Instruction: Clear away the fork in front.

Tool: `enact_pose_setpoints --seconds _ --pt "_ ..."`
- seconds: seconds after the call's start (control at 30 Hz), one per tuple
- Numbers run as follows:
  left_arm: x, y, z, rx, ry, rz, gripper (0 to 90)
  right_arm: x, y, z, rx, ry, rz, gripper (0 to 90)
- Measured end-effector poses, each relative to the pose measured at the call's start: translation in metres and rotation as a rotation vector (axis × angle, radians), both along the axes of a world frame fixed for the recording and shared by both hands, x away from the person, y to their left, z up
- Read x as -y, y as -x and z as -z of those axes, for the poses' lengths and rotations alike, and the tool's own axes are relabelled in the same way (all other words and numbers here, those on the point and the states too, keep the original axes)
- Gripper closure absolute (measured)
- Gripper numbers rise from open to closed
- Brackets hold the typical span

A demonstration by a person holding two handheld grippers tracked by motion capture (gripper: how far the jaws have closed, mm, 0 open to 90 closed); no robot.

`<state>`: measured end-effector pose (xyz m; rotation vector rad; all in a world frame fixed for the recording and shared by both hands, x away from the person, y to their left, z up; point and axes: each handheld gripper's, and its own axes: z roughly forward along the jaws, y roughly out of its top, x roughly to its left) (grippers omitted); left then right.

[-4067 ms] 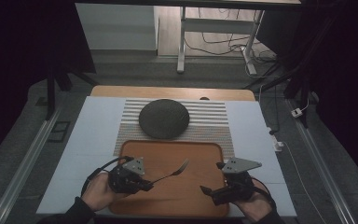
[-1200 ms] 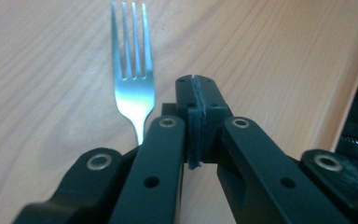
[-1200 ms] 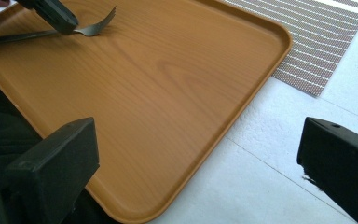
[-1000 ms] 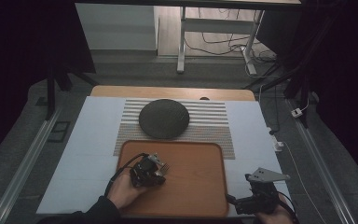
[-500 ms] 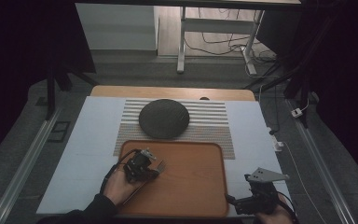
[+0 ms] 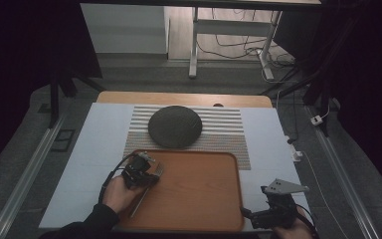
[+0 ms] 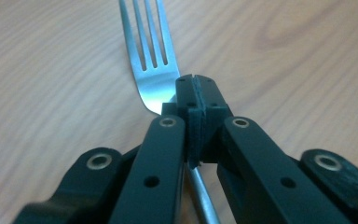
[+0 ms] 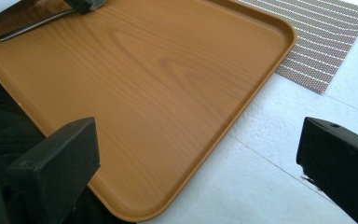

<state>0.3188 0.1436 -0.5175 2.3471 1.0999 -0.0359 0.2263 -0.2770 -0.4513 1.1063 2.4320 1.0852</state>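
A metal fork [image 6: 142, 196] lies on the left part of the orange wooden tray [image 6: 204, 199], tines pointing to the far right. My left gripper [image 6: 148, 177] is shut on the fork's neck. In the left gripper view the pads [image 7: 196, 100] pinch the neck just below the tines of the fork [image 7: 151, 70], low over the tray [image 7: 51, 93]. My right gripper [image 6: 248, 215] rests off the tray's near right corner. Its jaws stand wide open in the right gripper view [image 8: 200, 154] with nothing between them, over the tray's edge [image 8: 242, 112]. The fork handle [image 8: 28, 25] shows far off.
A dark round plate [image 6: 174, 126] sits on a striped mat [image 6: 229, 132] behind the tray. Everything lies on a white board [image 6: 94, 149] over the table. The mat's corner [image 8: 326, 42] lies beside the tray in the right gripper view.
My left hand has slid the fork leftward and slightly away across the tray. The right gripper, which hung over the tray several seconds ago, has stayed at the near right corner.
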Motion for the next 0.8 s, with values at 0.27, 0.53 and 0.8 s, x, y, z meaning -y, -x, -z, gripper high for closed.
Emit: enact_pose_setpoints --seconds 0.27,0.53,0.8 --pt "-0.022 -0.006 0.0 -0.016 -0.015 -0.069 88.2 0.0 0.0 0.0 -0.003 -0.002 -0.002 0.0" --pt "-0.027 -0.006 -0.003 -0.008 -0.044 -0.094 82.8 0.0 0.0 0.0 -0.005 -0.006 -0.002 0.0" --pt "-0.036 0.008 -0.03 0.094 0.065 -0.069 58.7 0.001 0.0 0.0 -0.005 -0.008 0.001 0.0"
